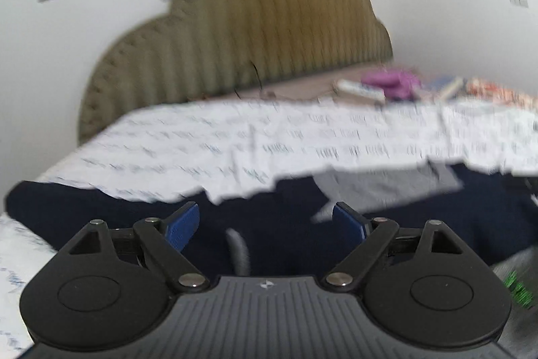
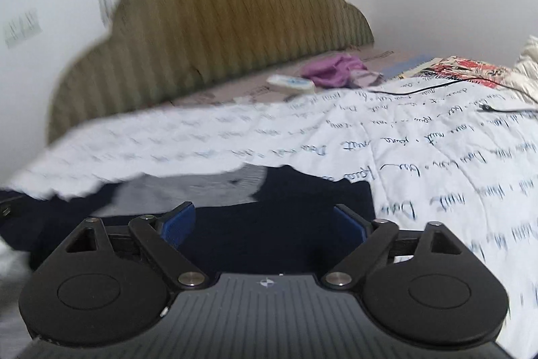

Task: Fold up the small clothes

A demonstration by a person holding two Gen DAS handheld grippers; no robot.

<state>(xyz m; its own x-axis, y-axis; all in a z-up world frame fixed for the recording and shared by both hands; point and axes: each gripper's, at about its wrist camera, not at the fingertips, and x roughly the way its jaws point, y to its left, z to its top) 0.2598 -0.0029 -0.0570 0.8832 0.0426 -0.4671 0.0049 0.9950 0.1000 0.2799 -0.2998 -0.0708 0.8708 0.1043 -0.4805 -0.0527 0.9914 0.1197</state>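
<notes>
Nearest you, both tools have their jaws spread wide with nothing between the blue pads: your left gripper and your right gripper each hover over the dark navy garment, which lies spread on the white quilt with blue lettering, directly under and just ahead of the fingers. A paler grey panel, perhaps the inside of the neck or a lining, shows at its far edge; blur keeps you from telling which. Expect it to be light, soft and floppy, likely a knit that sags and drags rather than holding shape, so pinch a single layer at a hem or corner, one edge per gripper, and lift low to keep the fold from collapsing. The quilt may bunch if you dig in. Farther back lie a purple cloth and a small white box, then the olive ribbed headboard against the wall.
</notes>
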